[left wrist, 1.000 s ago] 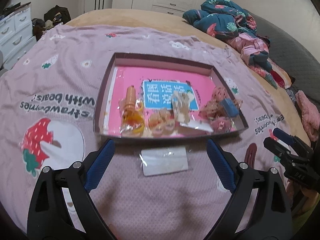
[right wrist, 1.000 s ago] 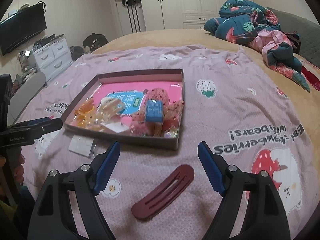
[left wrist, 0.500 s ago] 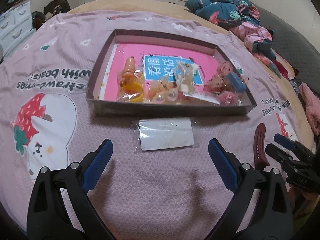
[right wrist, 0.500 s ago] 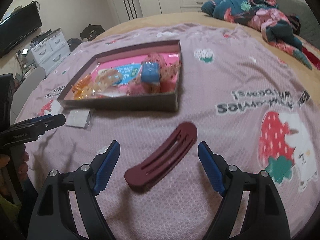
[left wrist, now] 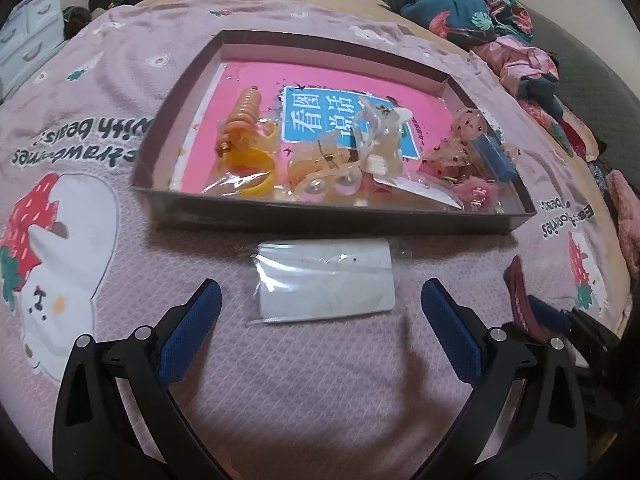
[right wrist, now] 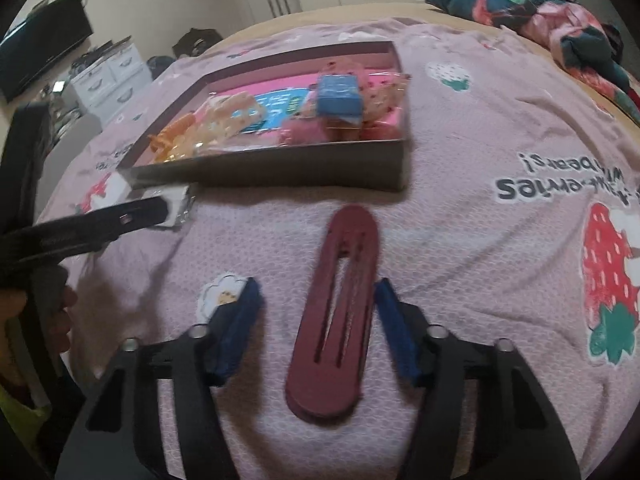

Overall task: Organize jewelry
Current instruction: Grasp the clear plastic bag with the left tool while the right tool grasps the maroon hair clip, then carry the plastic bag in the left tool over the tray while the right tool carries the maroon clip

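A dark shallow box (left wrist: 332, 220) with a pink floor holds several hair clips and ornaments; it also shows in the right wrist view (right wrist: 280, 166). A clear bag with a white card (left wrist: 326, 282) lies on the blanket just in front of the box, between the fingers of my open left gripper (left wrist: 320, 312). A long dark red hair clip (right wrist: 338, 316) lies on the blanket between the blue pads of my open right gripper (right wrist: 316, 312), with a small gap on each side. The red clip shows at the right of the left wrist view (left wrist: 520, 296).
A pink printed blanket (right wrist: 500, 240) covers the bed. Crumpled quilts (left wrist: 480, 12) lie at the far right. A white dresser (right wrist: 108, 76) and a television (right wrist: 44, 52) stand at the left. The left gripper (right wrist: 104, 220) reaches in from the left.
Both grippers have moved forward and down. The white card bag now lies between the left fingers. The red clip now lies between the right fingers, which have narrowed around it.
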A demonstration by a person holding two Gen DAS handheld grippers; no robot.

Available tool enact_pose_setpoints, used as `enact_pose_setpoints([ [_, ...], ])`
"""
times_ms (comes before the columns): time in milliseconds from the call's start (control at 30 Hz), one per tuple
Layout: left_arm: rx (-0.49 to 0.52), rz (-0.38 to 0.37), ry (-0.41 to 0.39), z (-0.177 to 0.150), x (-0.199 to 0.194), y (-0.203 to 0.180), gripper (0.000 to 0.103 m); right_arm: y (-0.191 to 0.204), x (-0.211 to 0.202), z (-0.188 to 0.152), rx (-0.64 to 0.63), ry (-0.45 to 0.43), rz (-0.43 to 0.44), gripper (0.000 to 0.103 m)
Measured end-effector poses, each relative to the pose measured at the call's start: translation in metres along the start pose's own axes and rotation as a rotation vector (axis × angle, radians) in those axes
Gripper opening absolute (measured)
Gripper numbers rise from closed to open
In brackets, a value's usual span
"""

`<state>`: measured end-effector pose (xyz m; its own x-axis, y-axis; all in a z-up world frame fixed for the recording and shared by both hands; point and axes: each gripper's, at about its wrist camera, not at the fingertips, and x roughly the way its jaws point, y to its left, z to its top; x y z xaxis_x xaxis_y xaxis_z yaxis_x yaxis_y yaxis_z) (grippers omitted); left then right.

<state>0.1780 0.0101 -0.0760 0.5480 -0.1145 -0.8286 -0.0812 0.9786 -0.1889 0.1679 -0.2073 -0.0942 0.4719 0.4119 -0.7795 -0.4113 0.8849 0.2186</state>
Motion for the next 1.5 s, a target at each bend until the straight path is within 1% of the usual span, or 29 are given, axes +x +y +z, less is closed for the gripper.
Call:
enact_pose_setpoints([
  [33, 0.005, 0.004, 0.0, 0.001, 0.001, -0.001, 0.094, 0.001, 0.001, 0.0, -0.006, 0.0, 0.006, 0.039],
  [67, 0.011, 0.009, 0.002, 0.002, 0.004, -0.004, 0.094, 0.002, 0.001, 0.0, -0.013, 0.001, 0.011, 0.033],
  [133, 0.02, 0.019, 0.002, 0.003, 0.008, -0.005, 0.093, 0.004, 0.001, 0.001, -0.029, -0.002, 0.023, 0.033],
  [300, 0.051, 0.07, 0.006, 0.001, 0.017, -0.013, 0.092, 0.013, -0.004, 0.0, -0.067, -0.014, 0.053, 0.032],
  [333, 0.057, 0.08, 0.005, 0.001, 0.018, -0.014, 0.086, 0.015, -0.006, 0.0, -0.077, -0.016, 0.06, 0.032],
  [367, 0.066, 0.09, 0.005, 0.001, 0.018, -0.015, 0.082, 0.017, -0.007, 0.0, -0.087, -0.019, 0.066, 0.032],
  [500, 0.069, 0.077, 0.005, 0.0, 0.015, -0.012, 0.081, 0.028, -0.011, 0.001, -0.112, -0.026, 0.094, 0.032],
  [533, 0.066, 0.076, 0.001, 0.0, 0.013, -0.011, 0.069, 0.03, -0.011, 0.002, -0.118, -0.028, 0.095, 0.032],
  [600, 0.052, 0.061, -0.008, -0.001, 0.006, -0.006, 0.067, 0.033, -0.013, 0.004, -0.132, -0.033, 0.1, 0.032],
  [833, 0.008, 0.04, -0.024, -0.004, -0.013, 0.01, 0.065, 0.045, -0.015, 0.013, -0.168, -0.052, 0.093, 0.032],
  [1033, -0.014, 0.026, -0.064, 0.001, -0.034, 0.019, 0.065, 0.051, -0.017, 0.028, -0.182, -0.076, 0.074, 0.032],
  [1300, -0.024, 0.013, -0.116, 0.02, -0.056, 0.028, 0.065, 0.055, -0.02, 0.052, -0.182, -0.114, 0.055, 0.032],
  [1500, -0.018, 0.01, -0.138, 0.038, -0.06, 0.029, 0.065, 0.052, -0.02, 0.071, -0.177, -0.139, 0.037, 0.032],
])
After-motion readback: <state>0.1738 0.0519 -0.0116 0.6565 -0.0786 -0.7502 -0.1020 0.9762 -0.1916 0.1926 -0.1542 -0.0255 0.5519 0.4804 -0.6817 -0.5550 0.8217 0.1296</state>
